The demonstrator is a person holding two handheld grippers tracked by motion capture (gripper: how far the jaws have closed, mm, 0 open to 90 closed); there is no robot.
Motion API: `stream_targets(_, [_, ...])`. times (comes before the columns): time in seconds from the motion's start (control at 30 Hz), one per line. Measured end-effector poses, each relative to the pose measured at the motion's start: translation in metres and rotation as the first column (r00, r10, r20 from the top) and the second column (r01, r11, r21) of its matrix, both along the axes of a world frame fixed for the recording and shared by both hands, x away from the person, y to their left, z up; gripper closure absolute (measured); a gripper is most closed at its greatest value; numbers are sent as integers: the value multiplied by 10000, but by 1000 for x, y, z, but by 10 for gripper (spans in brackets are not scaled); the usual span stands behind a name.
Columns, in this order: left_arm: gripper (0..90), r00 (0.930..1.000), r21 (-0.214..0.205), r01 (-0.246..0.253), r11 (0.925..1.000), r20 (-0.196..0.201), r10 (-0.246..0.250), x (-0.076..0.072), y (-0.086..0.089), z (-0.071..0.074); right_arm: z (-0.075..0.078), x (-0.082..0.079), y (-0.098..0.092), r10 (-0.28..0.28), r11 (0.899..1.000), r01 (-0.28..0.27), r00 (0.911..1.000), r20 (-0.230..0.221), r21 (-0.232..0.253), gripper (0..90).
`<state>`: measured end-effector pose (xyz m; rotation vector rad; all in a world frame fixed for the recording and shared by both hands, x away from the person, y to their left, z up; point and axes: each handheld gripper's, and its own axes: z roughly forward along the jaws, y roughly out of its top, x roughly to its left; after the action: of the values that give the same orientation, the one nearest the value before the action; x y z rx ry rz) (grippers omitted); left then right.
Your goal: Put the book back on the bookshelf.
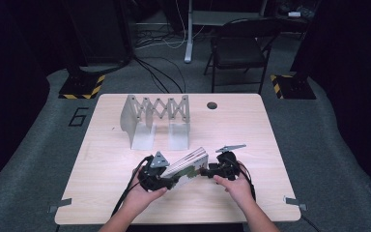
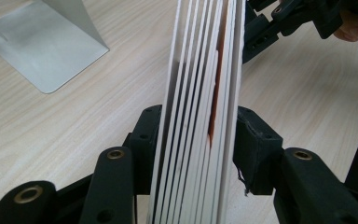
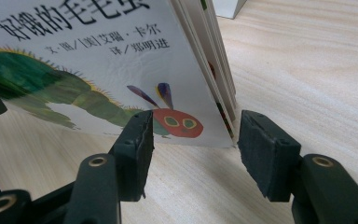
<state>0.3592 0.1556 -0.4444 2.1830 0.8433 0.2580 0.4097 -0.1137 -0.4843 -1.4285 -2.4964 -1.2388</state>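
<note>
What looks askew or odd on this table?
The board book sits tilted between both grippers, its thick pages fanning apart in the left gripper. The right gripper stands open at its corner. The rack looks fine.

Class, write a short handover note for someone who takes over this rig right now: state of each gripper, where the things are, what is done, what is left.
Left gripper: shut on the board book, pads on both covers, pages slightly fanned.
Right gripper: open, jaws at the book's other end, pads not pressing it.
Book: at the near middle of the table, tilted, caterpillar cover toward the right gripper.
Bookend rack: stands beyond the book, nothing in it.
Done: book gripped by the left gripper.
Left: probably stand the book in the rack.
</note>
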Motion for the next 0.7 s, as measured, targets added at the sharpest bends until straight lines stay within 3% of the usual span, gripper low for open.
stream_targets(0.13, [559,9999,-74,-99,9999,-140,98,3,-3,0,-1,0,0,-37,10000,37,10000,-76,-32,451])
stream_targets(0.33, [585,10000,439,-21,9990,20,21,5,-9,3,-2,1,0,-33,10000,33,9999,-96,-3,451])
stream_targets(0.57, [610,9999,495,124,9987,-13,-123,6,-11,4,-3,1,0,-71,10000,71,9999,-118,6,451])
stream_targets(0.7, [630,9997,775,260,9967,27,-262,7,-12,5,-4,3,-1,-68,10000,68,9998,-175,40,451])
